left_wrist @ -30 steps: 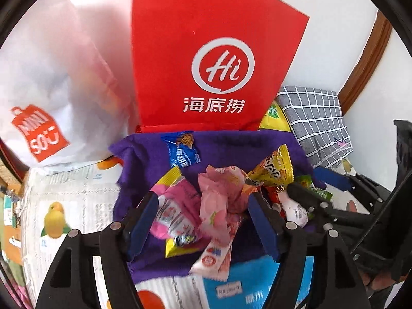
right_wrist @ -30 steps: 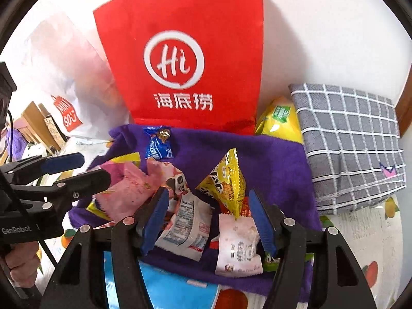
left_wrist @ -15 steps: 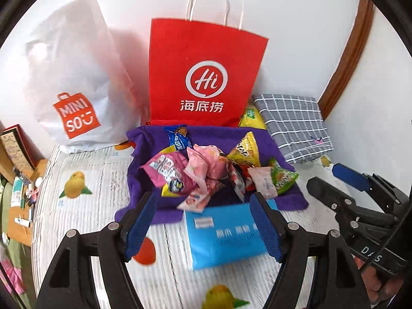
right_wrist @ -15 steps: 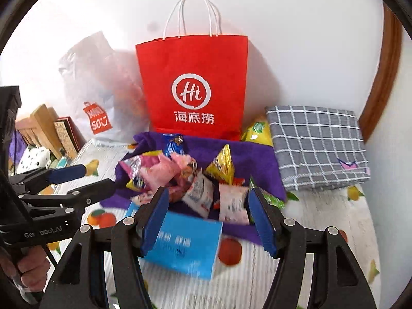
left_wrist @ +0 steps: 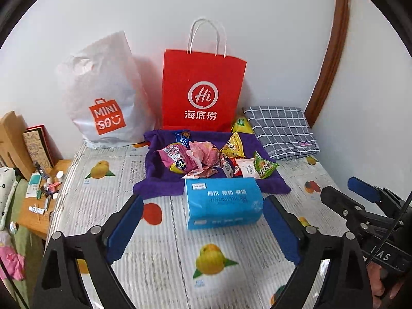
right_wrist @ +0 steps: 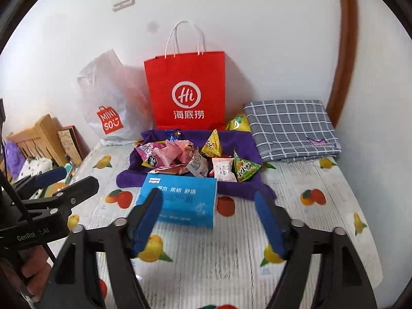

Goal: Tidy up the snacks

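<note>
A heap of snack packets [left_wrist: 206, 158] [right_wrist: 190, 159] lies on a purple cloth [left_wrist: 154, 170] [right_wrist: 242, 188] spread over a fruit-print table cover. Behind the cloth a red paper bag [left_wrist: 203, 95] [right_wrist: 186, 92] stands upright against the wall. A blue tissue pack [left_wrist: 222, 202] [right_wrist: 180, 197] lies in front of the cloth. My left gripper [left_wrist: 203, 229] hovers well back from the heap, its jaws opening with nothing between them. My right gripper [right_wrist: 208, 221] is likewise back from the snacks, jaws opening and empty. Each gripper shows at the edge of the other's view.
A white plastic shopping bag [left_wrist: 103, 97] leans on the wall left of the red bag. A folded grey checked cloth [left_wrist: 280, 131] lies at the back right, a yellow packet [left_wrist: 240, 126] beside it. A wooden side table [left_wrist: 38, 200] with small items stands at left.
Both grippers have drawn back and up from the snack heap, which they stood right over a second ago. Their jaws have spread wider. The tissue pack and whole table have come into view.
</note>
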